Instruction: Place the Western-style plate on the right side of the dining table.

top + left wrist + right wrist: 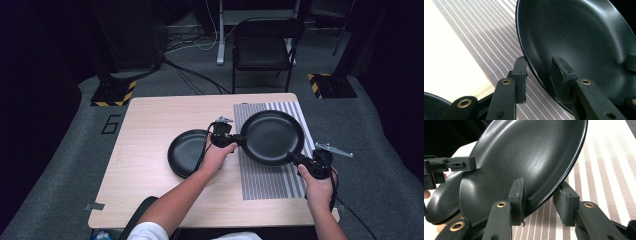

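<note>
Two hand-held grippers clamp one large round black plate with a matte, speckled finish. The left gripper pinches the plate's left rim, one jaw inside the dish and one beneath it; the right gripper pinches the near-right rim the same way, its pads tight on the edge. The plate is held above the table, tilted, over the striped grey-and-white woven placemat; being round, it has no long axis, and its hollow faces up. A second, smaller round black plate lies flat on the bare wood, left of the placemat and near the table's middle. The light wooden rectangular table carries one placemat along its right edge. Beyond the far edge stand one black folding chair, grey carpet and two yellow-and-black striped stand bases.
</note>
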`<control>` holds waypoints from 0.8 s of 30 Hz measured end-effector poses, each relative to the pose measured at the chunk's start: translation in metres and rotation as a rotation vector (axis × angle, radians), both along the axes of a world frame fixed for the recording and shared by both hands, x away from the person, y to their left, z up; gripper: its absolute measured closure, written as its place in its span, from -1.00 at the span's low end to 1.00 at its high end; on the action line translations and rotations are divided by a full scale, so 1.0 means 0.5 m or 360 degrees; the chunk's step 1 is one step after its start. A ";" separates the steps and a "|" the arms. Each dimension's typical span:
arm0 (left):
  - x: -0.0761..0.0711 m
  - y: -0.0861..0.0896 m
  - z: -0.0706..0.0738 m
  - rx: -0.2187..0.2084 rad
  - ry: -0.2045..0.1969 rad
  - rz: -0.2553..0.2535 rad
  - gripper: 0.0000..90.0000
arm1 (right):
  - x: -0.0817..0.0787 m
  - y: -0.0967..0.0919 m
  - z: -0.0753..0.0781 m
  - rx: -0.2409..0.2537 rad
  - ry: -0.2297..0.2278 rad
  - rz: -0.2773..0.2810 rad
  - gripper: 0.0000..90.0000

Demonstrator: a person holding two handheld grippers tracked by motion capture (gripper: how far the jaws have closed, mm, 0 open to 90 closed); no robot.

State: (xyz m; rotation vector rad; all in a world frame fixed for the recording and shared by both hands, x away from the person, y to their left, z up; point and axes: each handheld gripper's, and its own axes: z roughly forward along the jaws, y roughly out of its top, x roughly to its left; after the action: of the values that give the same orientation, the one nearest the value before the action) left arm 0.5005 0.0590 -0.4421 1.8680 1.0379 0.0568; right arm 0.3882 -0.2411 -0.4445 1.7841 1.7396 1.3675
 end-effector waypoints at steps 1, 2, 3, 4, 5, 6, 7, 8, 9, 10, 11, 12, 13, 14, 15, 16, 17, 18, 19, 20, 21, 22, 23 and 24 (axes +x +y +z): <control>0.000 0.000 0.000 0.0000 0.0000 0.0000 0.46 | -0.001 -0.001 -0.001 0.0002 0.0003 -0.0004 0.36; 0.000 -0.002 0.000 -0.0004 0.0009 0.0000 0.46 | -0.001 -0.001 -0.001 0.0002 0.0003 -0.0004 0.36; 0.000 -0.003 -0.001 0.0000 0.0004 -0.0005 0.46 | -0.002 -0.004 -0.001 0.0002 0.0005 -0.0010 0.36; 0.000 -0.004 -0.002 -0.0008 0.0012 -0.0003 0.46 | -0.002 -0.004 -0.001 0.0002 0.0005 -0.0010 0.36; 0.001 -0.005 -0.002 -0.0006 0.0013 -0.0007 0.46 | -0.002 -0.005 -0.002 -0.0003 0.0002 -0.0012 0.36; 0.000 -0.006 -0.003 -0.0004 0.0014 -0.0007 0.46 | -0.002 -0.005 -0.002 -0.0003 0.0002 -0.0012 0.36; 0.001 -0.006 -0.003 -0.0005 0.0011 -0.0012 0.46 | -0.004 -0.006 -0.004 0.0005 0.0003 -0.0015 0.36; 0.001 -0.006 -0.004 -0.0001 0.0006 -0.0020 0.46 | -0.004 -0.007 -0.005 0.0004 0.0003 -0.0020 0.36; 0.001 -0.008 -0.005 -0.0004 0.0013 -0.0017 0.46 | -0.004 -0.008 -0.006 0.0008 0.0005 -0.0018 0.36; 0.001 -0.008 -0.005 -0.0004 0.0013 -0.0017 0.46 | -0.004 -0.008 -0.006 0.0008 0.0005 -0.0018 0.36; 0.002 -0.008 -0.006 0.0000 0.0015 -0.0021 0.46 | -0.004 -0.008 -0.007 0.0010 0.0008 -0.0020 0.36; 0.002 -0.011 -0.008 -0.0003 0.0021 -0.0023 0.46 | -0.006 -0.008 -0.008 0.0011 0.0011 -0.0024 0.36; 0.002 -0.011 -0.008 -0.0003 0.0021 -0.0023 0.46 | -0.006 -0.008 -0.008 0.0011 0.0011 -0.0024 0.36; 0.002 -0.012 -0.010 0.0001 0.0022 -0.0023 0.46 | -0.006 -0.009 -0.009 0.0002 0.0010 -0.0027 0.36; 0.003 -0.013 -0.010 0.0000 0.0031 -0.0028 0.46 | -0.006 -0.011 -0.010 -0.0004 0.0008 -0.0027 0.36; 0.003 -0.014 -0.012 -0.0001 0.0029 -0.0031 0.46 | -0.007 -0.012 -0.011 -0.0005 0.0010 -0.0029 0.36; 0.004 -0.014 -0.013 0.0001 0.0031 -0.0035 0.46 | -0.007 -0.013 -0.011 -0.0004 0.0013 -0.0032 0.36; 0.004 -0.015 -0.015 -0.0002 0.0037 -0.0036 0.46 | -0.007 -0.013 -0.011 -0.0004 0.0013 -0.0032 0.36; 0.004 -0.015 -0.017 -0.0006 0.0037 -0.0039 0.46 | -0.007 -0.013 -0.012 -0.0005 0.0016 -0.0035 0.36; 0.004 -0.015 -0.018 -0.0003 0.0038 -0.0041 0.46 | -0.007 -0.014 -0.013 -0.0009 0.0016 -0.0035 0.36; 0.004 -0.015 -0.019 -0.0002 0.0040 -0.0040 0.46 | -0.007 -0.014 -0.014 -0.0006 0.0019 -0.0035 0.36; 0.004 -0.016 -0.020 -0.0002 0.0046 -0.0040 0.46 | -0.007 -0.015 -0.015 -0.0009 0.0021 -0.0036 0.36; 0.004 -0.016 -0.022 -0.0002 0.0050 -0.0038 0.46 | -0.006 -0.015 -0.016 -0.0009 0.0021 -0.0036 0.36; 0.005 -0.016 -0.024 -0.0001 0.0050 -0.0037 0.46 | -0.006 -0.015 -0.017 -0.0006 0.0026 -0.0035 0.36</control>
State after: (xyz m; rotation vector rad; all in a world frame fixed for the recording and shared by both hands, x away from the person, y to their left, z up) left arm 0.5028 0.0511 -0.4540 1.8855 1.0373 0.0134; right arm 0.3854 -0.2484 -0.4532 1.8117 1.7244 1.3440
